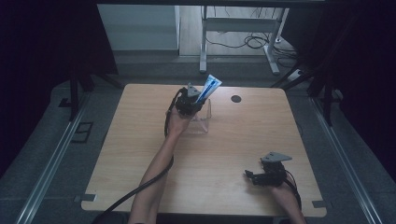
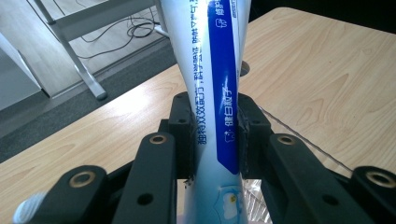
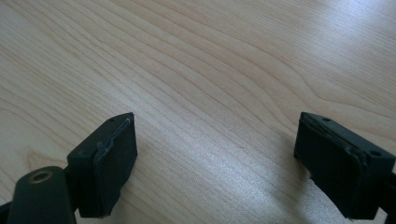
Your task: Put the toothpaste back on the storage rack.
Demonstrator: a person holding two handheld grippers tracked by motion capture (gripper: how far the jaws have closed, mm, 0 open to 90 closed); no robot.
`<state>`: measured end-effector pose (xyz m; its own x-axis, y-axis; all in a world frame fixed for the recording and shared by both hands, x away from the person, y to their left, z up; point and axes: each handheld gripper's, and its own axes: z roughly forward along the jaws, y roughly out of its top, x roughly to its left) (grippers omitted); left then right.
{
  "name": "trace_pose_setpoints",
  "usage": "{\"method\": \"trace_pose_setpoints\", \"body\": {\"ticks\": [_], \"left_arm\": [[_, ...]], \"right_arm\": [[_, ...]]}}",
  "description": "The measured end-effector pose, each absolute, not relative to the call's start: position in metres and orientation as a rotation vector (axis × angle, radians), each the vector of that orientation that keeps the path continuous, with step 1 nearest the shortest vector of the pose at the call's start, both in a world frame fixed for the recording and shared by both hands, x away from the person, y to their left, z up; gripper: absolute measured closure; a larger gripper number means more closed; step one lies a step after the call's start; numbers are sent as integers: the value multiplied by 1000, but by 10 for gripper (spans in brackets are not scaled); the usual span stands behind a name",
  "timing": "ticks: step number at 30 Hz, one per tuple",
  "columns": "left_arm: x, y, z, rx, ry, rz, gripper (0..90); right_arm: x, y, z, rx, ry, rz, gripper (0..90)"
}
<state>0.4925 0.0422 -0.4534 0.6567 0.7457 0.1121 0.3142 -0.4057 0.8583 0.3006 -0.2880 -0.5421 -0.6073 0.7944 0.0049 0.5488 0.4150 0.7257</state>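
A blue and white toothpaste tube [image 1: 209,87] stands tilted up to the right, over a clear plastic holder [image 1: 201,122] at the table's far middle. My left gripper [image 1: 191,100] is shut on the tube low down. In the left gripper view both pads press the sides of the tube [image 2: 219,93], which rises between the jaws of the left gripper [image 2: 215,109]; a clear edge of the holder [image 2: 299,140] lies just beyond. My right gripper [image 1: 252,176] rests near the front right of the table. Its jaws stand wide apart over bare wood, the right gripper [image 3: 217,154] holding nothing.
The wooden table [image 1: 243,140] has a round black hole [image 1: 236,98] at the far right of the holder. Beyond the far edge stand a white metal frame [image 1: 238,28] and loose cables [image 1: 252,42] on the floor. Rails run along both sides.
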Motion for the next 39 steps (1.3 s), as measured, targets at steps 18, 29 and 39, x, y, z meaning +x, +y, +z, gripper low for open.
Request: {"method": "trace_pose_setpoints", "body": {"ticks": [18, 29, 39], "left_arm": [[486, 47, -449, 2012, 808, 594, 662], [479, 64, -442, 1984, 814, 555, 670], [475, 65, -440, 1979, 837, 526, 500]], "right_arm": [[301, -288, -542, 1156, 2334, 1006, 133], [301, -288, -542, 1156, 2334, 1006, 132], [301, -288, -542, 1155, 2333, 1006, 133]]}}
